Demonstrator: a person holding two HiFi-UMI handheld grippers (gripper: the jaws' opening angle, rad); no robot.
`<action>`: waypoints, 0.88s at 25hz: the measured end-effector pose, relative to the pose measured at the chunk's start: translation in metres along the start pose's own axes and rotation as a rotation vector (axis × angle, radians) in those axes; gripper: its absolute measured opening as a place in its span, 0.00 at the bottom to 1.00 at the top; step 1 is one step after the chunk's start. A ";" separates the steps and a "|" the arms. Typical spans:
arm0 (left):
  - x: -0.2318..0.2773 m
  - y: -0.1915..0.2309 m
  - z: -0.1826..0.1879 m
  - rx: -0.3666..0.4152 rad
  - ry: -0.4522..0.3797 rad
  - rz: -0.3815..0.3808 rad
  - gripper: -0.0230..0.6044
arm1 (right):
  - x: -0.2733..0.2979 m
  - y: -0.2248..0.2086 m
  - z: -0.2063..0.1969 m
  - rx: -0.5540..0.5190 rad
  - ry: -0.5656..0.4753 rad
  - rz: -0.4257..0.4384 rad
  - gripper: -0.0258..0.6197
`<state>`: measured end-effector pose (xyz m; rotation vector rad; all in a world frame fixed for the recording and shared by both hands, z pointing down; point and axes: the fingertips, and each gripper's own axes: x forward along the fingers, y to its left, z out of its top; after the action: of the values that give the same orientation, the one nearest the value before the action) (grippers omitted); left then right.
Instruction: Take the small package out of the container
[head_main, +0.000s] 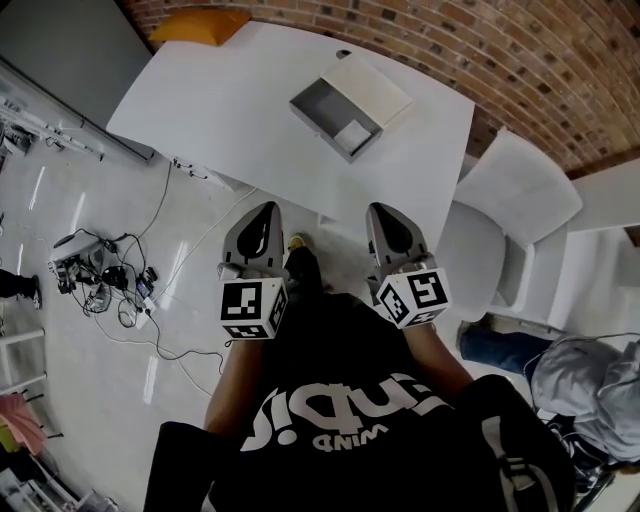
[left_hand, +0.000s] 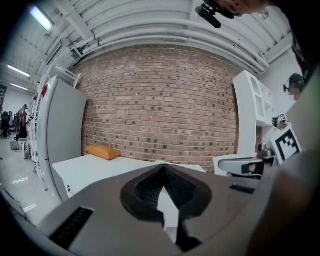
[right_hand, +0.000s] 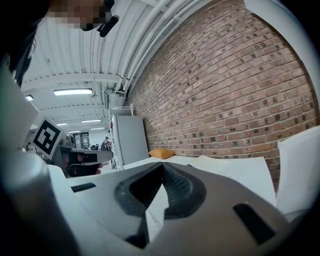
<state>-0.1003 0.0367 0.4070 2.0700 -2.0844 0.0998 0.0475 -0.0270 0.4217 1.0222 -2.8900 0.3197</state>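
Jaws together; container (head_main: 345, 108), table (head_main: 225, 100), brick wall (head_main: 520, 60).

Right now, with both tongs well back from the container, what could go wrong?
1. The left tongs and right tongs are both shut; going in like that could shove the small package rather than grip it.
2. The small package sits tight in a corner of the container, so a jaw may catch its wall and drag it.
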 end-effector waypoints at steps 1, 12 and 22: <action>0.007 0.002 0.001 -0.001 0.004 -0.007 0.04 | 0.005 -0.003 0.002 0.000 0.002 -0.006 0.04; 0.094 0.030 0.026 0.016 0.034 -0.113 0.04 | 0.071 -0.043 0.023 0.011 0.017 -0.096 0.04; 0.170 0.061 0.040 0.024 0.071 -0.240 0.04 | 0.134 -0.065 0.043 0.012 0.013 -0.201 0.04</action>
<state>-0.1644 -0.1374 0.4056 2.2766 -1.7886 0.1591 -0.0149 -0.1679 0.4077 1.2933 -2.7458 0.3293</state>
